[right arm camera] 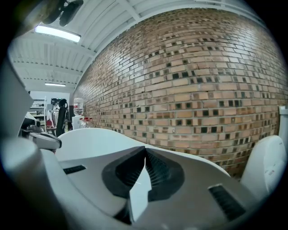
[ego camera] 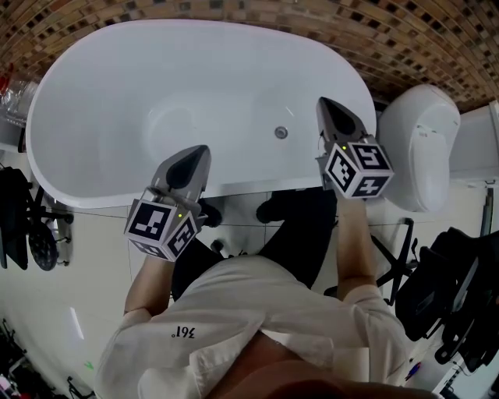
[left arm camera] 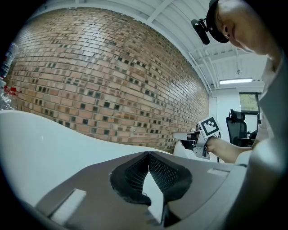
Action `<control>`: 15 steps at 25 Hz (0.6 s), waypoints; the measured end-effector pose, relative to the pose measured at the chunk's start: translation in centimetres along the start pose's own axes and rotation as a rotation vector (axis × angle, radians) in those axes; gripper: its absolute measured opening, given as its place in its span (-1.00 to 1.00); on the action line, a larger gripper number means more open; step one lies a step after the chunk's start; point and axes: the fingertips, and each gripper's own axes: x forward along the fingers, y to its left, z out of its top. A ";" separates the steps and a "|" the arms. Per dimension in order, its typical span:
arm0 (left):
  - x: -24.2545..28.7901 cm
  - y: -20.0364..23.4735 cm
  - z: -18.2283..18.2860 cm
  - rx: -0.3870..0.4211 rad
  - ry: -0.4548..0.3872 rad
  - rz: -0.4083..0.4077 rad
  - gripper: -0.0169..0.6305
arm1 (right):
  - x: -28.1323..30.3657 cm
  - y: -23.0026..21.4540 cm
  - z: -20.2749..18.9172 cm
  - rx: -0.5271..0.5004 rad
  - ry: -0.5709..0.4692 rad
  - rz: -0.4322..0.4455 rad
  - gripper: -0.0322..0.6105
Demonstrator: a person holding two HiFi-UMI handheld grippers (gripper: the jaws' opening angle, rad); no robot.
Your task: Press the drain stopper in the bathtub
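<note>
Fingers of the left gripper are shut tip to tip, and nothing is held between them. The ribbed black pads of the right gripper are likewise pressed together on nothing.

In the head view, both tools are held out in front of a person in a cream short-sleeved shirt. The left gripper is placed over the near rim of the white oval bathtub. The right gripper is raised over the tub's right end, and its closed tip is pointed toward the far left.

The tub's long axis is laid left to right across that view. On its floor, right of centre and nearer the front wall, the small round chrome drain stopper is seen. It lies flat with its face upward, and as a disc it shows no long axis. It is apart from both grippers and nearer the right one. Bare white enamel surrounds it in the basin.

A white toilet stands just beside the tub's right end. Behind both, a mottled brown brick wall is seen.
</note>
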 end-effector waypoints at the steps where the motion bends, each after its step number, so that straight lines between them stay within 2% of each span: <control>1: 0.2 0.0 0.0 0.001 0.002 -0.004 -0.93 | 0.2 -0.1 -0.2 0.002 0.006 -0.001 -0.87; 15: 3.3 -1.2 -0.3 0.027 0.026 -0.051 -0.93 | 3.7 -1.2 -3.7 0.013 0.088 0.020 -0.87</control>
